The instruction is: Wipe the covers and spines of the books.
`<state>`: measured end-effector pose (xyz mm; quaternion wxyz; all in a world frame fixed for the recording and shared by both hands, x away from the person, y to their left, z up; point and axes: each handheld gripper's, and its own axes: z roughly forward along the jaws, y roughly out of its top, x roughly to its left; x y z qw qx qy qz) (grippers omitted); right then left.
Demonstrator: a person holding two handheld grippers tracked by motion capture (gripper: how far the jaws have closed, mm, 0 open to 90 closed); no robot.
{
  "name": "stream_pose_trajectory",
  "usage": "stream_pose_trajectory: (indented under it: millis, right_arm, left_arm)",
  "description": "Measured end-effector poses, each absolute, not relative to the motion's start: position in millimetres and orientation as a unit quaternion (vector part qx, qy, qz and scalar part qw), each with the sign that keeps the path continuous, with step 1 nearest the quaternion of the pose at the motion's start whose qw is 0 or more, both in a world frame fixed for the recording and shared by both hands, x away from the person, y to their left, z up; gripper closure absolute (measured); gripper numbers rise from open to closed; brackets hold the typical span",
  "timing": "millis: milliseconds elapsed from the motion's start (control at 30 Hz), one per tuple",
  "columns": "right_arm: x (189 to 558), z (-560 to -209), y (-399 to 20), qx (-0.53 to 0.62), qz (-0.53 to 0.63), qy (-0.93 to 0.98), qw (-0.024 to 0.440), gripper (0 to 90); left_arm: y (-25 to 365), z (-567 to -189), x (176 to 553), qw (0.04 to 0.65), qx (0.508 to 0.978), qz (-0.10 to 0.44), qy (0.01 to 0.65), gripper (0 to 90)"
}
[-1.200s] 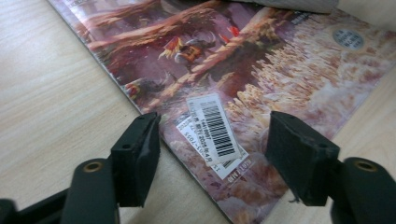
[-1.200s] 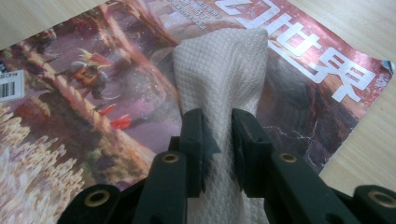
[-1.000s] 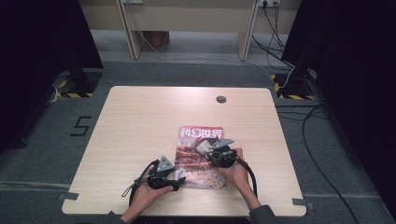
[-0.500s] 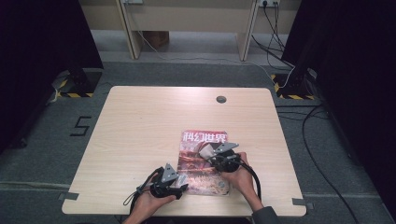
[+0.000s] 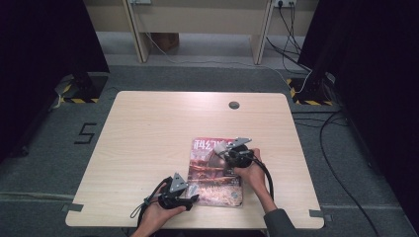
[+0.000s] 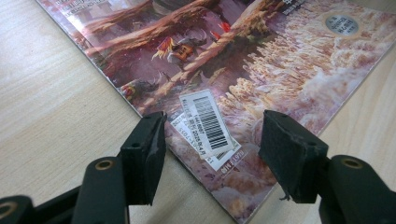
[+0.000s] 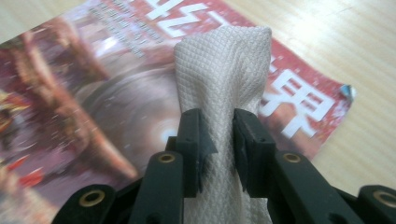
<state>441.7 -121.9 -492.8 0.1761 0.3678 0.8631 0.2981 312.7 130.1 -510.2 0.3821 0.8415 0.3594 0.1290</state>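
Observation:
A magazine [image 5: 213, 173] with a reddish cover lies flat on the wooden table [image 5: 148, 133], near its front edge. My right gripper [image 5: 236, 152] hovers over the magazine's title end. In the right gripper view, my right gripper [image 7: 219, 121] is shut on a white textured cloth [image 7: 224, 70], which stands up above the cover [image 7: 84, 93]; its jaws have just eased slightly but still pinch the cloth. My left gripper [image 5: 177, 193] is at the magazine's near left corner. Its open jaws [image 6: 210, 126] straddle that corner and a barcode sticker [image 6: 205, 114]; they have just been closing a little.
A round cable hole [image 5: 233, 104] sits near the table's far edge. Bare tabletop stretches to the left and far side of the magazine. Cables [image 5: 341, 163] lie on the grey floor to the right, and desk legs [image 5: 136, 34] stand beyond the table.
My right gripper has slid with the cloth up the magazine toward its title. The left gripper has stayed at the near corner.

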Motion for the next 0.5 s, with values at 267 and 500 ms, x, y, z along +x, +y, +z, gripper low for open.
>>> stream_pose_trajectory:
  millis: [267, 500]
  right_arm:
    - [458, -494, -132, 0.379, 0.296, 0.856, 0.191, 73.1]
    - [469, -495, -145, 0.399, 0.295, 0.843, 0.207, 73.1]
  left_arm:
    - [130, -510, 313, 0.38, 0.841, 0.13, 0.362, 36.9]
    - [130, -510, 314, 0.377, 0.842, 0.134, 0.362, 34.8]
